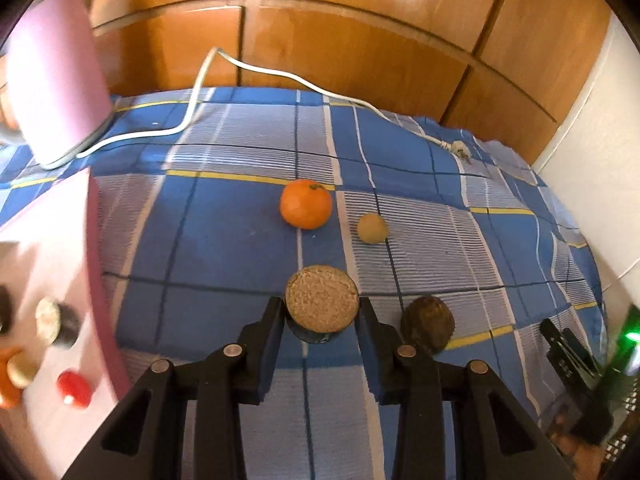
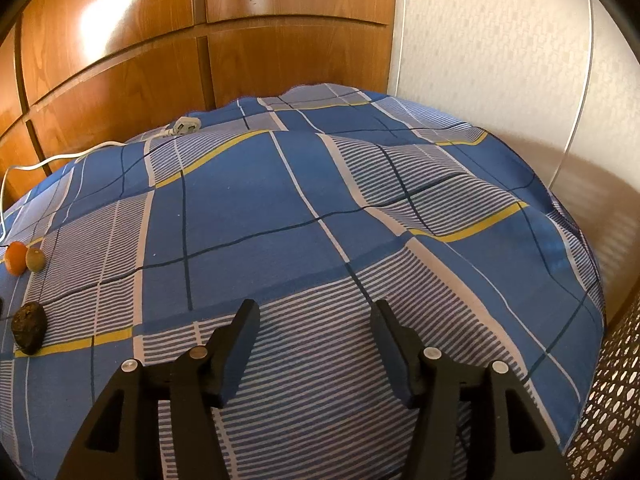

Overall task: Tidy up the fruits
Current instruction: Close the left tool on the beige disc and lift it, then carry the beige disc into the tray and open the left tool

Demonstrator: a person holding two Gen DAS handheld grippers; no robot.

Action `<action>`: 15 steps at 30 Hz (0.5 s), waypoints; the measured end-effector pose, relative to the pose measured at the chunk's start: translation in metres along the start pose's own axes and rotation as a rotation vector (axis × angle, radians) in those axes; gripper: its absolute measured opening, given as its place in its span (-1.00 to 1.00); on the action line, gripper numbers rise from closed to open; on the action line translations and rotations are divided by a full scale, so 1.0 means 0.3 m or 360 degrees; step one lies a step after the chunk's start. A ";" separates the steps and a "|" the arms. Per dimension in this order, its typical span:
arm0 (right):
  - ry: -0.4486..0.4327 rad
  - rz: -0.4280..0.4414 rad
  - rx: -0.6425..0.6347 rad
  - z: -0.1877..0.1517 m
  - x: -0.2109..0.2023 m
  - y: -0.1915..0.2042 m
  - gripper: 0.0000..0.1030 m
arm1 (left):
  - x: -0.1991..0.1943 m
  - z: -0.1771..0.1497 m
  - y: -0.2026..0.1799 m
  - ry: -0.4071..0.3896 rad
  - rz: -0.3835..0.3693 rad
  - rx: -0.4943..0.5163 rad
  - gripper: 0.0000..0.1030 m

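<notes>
Black fingers of the left hand-held gripper point(image 1: 322, 312) fill the foreground, and between them sits a half fruit point(image 1: 322, 303), cut face up, tan and grainy, dark-skinned below. The jaws stand close on either side of it; whether they are pressing it I cannot tell.

Starting at the far left, a pink tray point(image 1: 48, 264) leans into view with several fruit pieces already on it, among them a red piece point(image 1: 74, 388), so I judge that is where things get gathered. Behind it stands a pink appliance point(image 1: 56, 76), its white cord point(image 1: 280, 76) trailing over the bed point(image 1: 520, 248) with the blue checked sheet. Toward the middle lie an orange point(image 1: 306, 204) and, just beside it, a small tan fruit point(image 1: 373, 229). A dark wrinkled fruit point(image 1: 428, 324) rests near the held half, all three awaiting sorting.

Further right, the right hand-held gripper point(image 2: 314, 312) hovers over bare sheet, jaws wide apart and empty, probably kept clear of the left one's work.
</notes>
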State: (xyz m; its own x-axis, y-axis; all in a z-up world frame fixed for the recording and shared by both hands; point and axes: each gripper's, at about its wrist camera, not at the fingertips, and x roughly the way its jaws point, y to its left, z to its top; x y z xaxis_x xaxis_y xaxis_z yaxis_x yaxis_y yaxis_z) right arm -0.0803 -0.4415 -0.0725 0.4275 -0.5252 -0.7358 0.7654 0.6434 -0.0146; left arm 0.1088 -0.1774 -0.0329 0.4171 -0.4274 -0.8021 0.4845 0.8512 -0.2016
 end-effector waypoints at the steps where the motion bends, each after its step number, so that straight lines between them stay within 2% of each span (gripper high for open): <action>1: -0.0002 -0.0004 -0.0003 0.000 0.000 0.002 0.15 | -0.020 -0.009 0.009 -0.0013 0.0002 -0.0012 -0.29; 6: -0.0008 -0.0011 -0.0008 -0.002 0.000 0.005 0.16 | -0.109 -0.048 0.066 -0.0062 0.0011 -0.0100 -0.29; 15: -0.0022 -0.0020 -0.0011 -0.006 -0.003 0.005 0.16 | -0.248 -0.121 0.205 -0.0150 0.0099 -0.0242 -0.29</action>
State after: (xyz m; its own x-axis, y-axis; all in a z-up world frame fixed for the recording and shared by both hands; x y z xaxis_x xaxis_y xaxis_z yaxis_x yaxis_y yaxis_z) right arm -0.0806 -0.4390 -0.0731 0.4244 -0.5408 -0.7262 0.7674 0.6405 -0.0285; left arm 0.0797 -0.0821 -0.0060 0.5164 -0.3932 -0.7607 0.3369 0.9100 -0.2417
